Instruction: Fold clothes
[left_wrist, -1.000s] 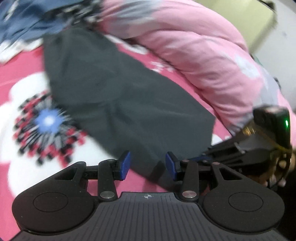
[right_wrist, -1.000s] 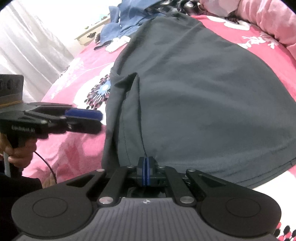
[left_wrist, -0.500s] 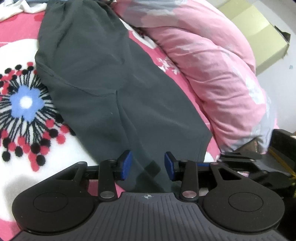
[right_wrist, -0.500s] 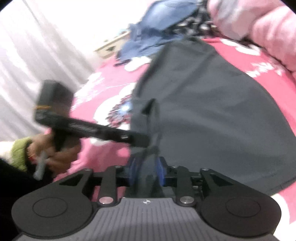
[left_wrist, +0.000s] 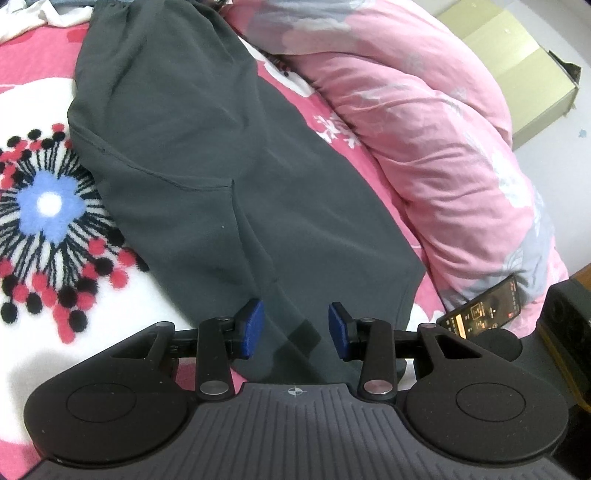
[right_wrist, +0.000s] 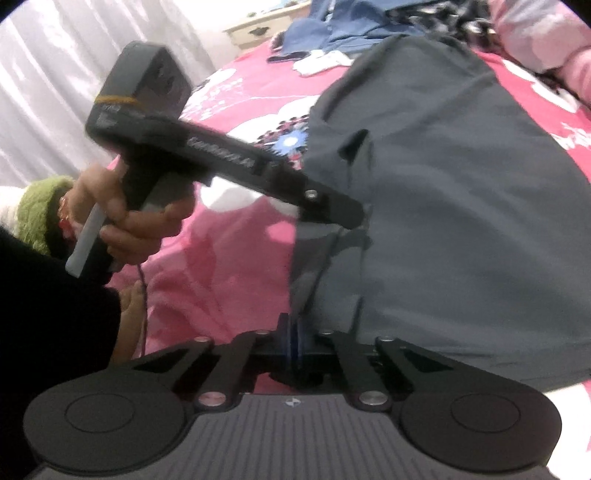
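Pink bedspread (left_wrist: 22, 48), left claw (left_wrist: 295, 330) apart over dark garment (left_wrist: 192, 147), right claw (right_wrist: 294, 338) pinching its hem, phone (left_wrist: 480, 312) left view only.

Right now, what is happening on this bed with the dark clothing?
A person is folding dark grey trousers spread on a pink floral blanket. The right gripper is shut on the fabric at the near edge, having just closed. The left gripper stands open just over the trousers' near end, gripping nothing. A pink duvet and a phone lie alongside.
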